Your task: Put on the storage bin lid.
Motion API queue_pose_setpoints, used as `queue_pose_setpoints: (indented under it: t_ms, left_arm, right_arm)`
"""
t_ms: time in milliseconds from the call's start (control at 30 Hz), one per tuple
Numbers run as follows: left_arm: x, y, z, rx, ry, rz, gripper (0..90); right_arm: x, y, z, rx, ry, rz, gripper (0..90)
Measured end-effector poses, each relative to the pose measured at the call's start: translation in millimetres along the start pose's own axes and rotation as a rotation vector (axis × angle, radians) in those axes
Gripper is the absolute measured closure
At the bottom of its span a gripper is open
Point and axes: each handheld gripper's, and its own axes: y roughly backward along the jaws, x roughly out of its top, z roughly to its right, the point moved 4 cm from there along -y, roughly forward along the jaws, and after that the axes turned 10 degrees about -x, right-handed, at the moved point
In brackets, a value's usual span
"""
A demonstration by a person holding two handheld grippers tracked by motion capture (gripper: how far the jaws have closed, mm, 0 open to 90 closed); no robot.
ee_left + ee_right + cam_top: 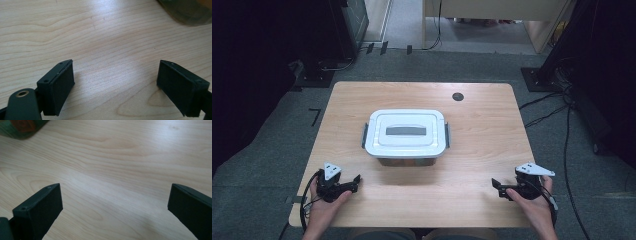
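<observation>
Lidded box mid-surface, latched.
Left tool at 7 o'clock, right tool at 5; both released, empty.

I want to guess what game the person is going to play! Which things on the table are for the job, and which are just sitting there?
Probably for the job:
- white rectangular plastic box with grey lid handle and side latches
- left hand-held gripper, jaws open
- right hand-held gripper, jaws open

Just there:
- small round dark hole cover in the light wooden table
- black cables on the floor
</observation>
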Motion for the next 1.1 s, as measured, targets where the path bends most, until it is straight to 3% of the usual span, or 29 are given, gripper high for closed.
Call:
queue_pose_setpoints:
  t_ms: [200,500,633,667,1100]
  left_arm:
    - [0.0,0.0,0.0,0.000,0.000,0.000,14.3]
    - [-0.4,0.3,0.3,0.006,0.006,0.001,14.3]
    - [-0.4,0.3,0.4,0.006,0.006,0.002,14.3]
    - [-0.4,0.3,0.4,0.006,0.006,0.001,14.3]
    - [-0.2,0.1,0.3,0.009,0.008,0.001,14.3]
  right_arm:
    - [-20.1,-4.4,19.2,-0.046,-0.033,-0.036,0.0]
    - [-38.4,-7.4,35.1,-0.116,-0.032,-0.073,0.0]
    - [-38.7,-8.5,35.8,-0.132,-0.024,-0.067,0.0]
    - [-39.6,-11.6,34.2,-0.158,-0.002,-0.043,0.0]
    - [-39.5,-11.8,34.0,-0.157,-0.003,-0.042,0.0]
